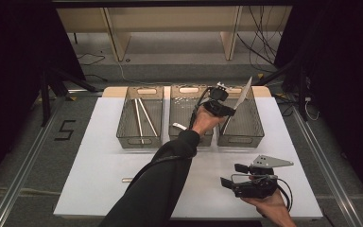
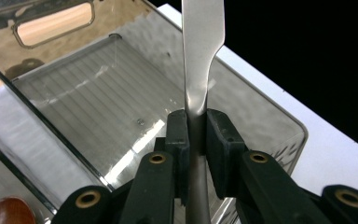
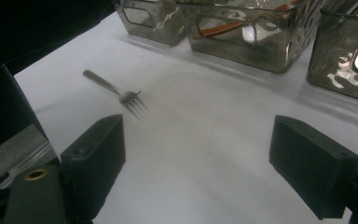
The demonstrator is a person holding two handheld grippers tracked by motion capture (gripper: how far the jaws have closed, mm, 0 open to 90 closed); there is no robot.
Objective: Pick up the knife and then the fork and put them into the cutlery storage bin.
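- High view: your left gripper [image 1: 228,109] reaches across to the right-hand bin [image 1: 240,124] of three on the white counter [image 1: 99,170]. It is clamped on a table knife [image 1: 242,95], blade up and tilted away over that bin, which looks like sorting cutlery by type. The left bin [image 1: 139,124] already has two long pale sticks, probably chopsticks [image 1: 143,118]. The middle bin [image 1: 191,120] has a small pale item I can't identify. Your right gripper [image 1: 231,175] hovers low over the counter's near right part, well apart from the bins.
- Left gripper view: jaws closed tight on the knife [image 2: 200,70] at the neck where handle meets blade, so it stands upright and steady between the pads. Right-hand bin [image 2: 98,93] lies directly below and looks bare, so lowering and releasing should drop the knife in cleanly. Watch the blade tip and the bin rim.
- Right gripper view: jaws spread wide, holding nothing. A fork [image 3: 116,93] lies flat on the counter [image 3: 205,154] just ahead, tines toward the camera, handle pointing away. Likely the next pick. It lies flush, so the thin handle calls for a low pinch. The bins stand in a row beyond, the middle bin [image 3: 242,32] showing something orange-brown inside.
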